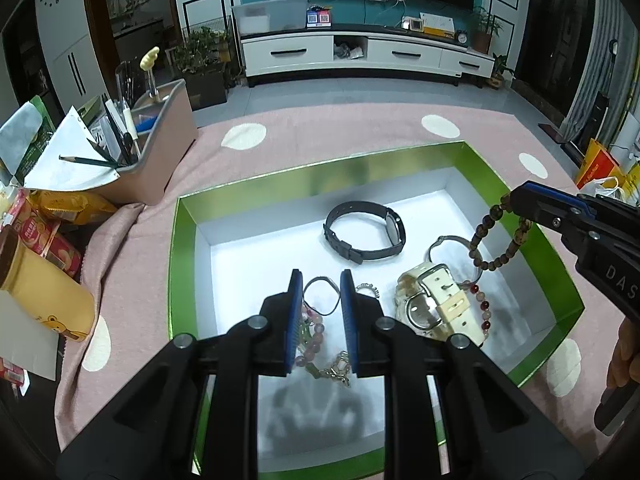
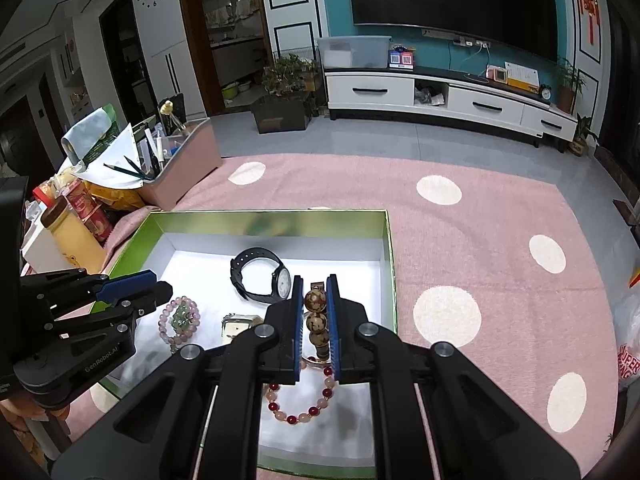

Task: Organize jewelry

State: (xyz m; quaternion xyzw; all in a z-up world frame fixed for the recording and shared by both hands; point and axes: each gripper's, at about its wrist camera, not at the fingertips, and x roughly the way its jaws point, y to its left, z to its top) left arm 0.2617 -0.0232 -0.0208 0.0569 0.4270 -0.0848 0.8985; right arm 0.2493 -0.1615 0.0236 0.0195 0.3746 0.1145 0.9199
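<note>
A green box [image 1: 320, 174] with a white floor holds a black watch [image 1: 365, 235], a white watch [image 1: 434, 304], a pink bead bracelet [image 1: 314, 344] and a red-and-pink bead bracelet [image 2: 300, 400]. My right gripper [image 2: 316, 312] is shut on a brown bead bracelet [image 2: 316, 316]; in the left wrist view the bracelet [image 1: 496, 236] hangs from it over the box's right side. My left gripper [image 1: 322, 296] is open above the pink bracelet, holding nothing; it also shows in the right wrist view [image 2: 132, 292].
The box [image 2: 280, 218] sits on a pink cloth with white dots [image 2: 480, 240]. A pink organizer with pencils [image 1: 156, 148], snack packets [image 1: 48, 236] and a yellow bottle [image 1: 44, 288] stand at the left. A TV cabinet [image 1: 368, 54] is far behind.
</note>
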